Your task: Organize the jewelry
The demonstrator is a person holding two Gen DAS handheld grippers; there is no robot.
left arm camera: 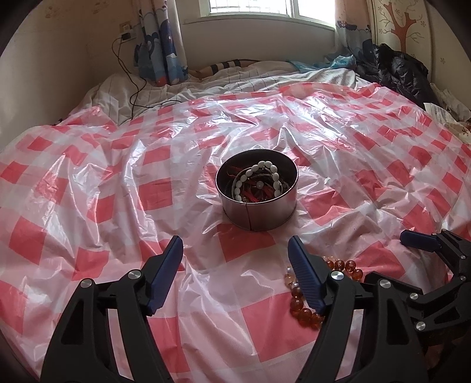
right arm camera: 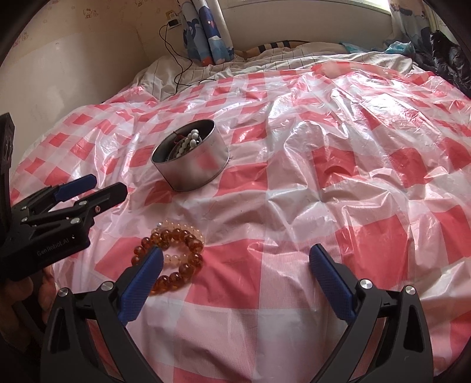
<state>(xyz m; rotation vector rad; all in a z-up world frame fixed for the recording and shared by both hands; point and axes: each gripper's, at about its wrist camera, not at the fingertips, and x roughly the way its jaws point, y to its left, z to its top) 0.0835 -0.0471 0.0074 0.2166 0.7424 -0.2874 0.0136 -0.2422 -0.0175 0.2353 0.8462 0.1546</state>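
Here, a bed fills both views, spread with a crinkled, glossy plastic sheet (left arm camera: 88,182) in red-and-white checks; behind it lie a white gridded quilt (left arm camera: 123,94), a window (left arm camera: 250,8) with cartoon-print curtains (left arm camera: 159,44), a black cable (left arm camera: 129,73) hanging from a wall socket, and a heap of black clothing (left arm camera: 397,70) at two o'clock.

At the centre of the left wrist view stands a round metal tin (left arm camera: 257,213), straight-walled and shiny. It holds a white bead bracelet (left arm camera: 275,176) lying over a tangle of dark and red pieces too jumbled to tell apart.

The left gripper (left arm camera: 235,250) hangs at six o'clock from the tin, fingers released and spread with nothing between them. The right gripper (right arm camera: 235,259) is likewise spread and empty.

An amber bead bracelet (right arm camera: 188,250), of glossy round translucent beads, lies on the sheet overlapping a paler peach-coloured bead bracelet (right arm camera: 176,225), at six o'clock from the tin in the right wrist view, partly behind that gripper's left finger.
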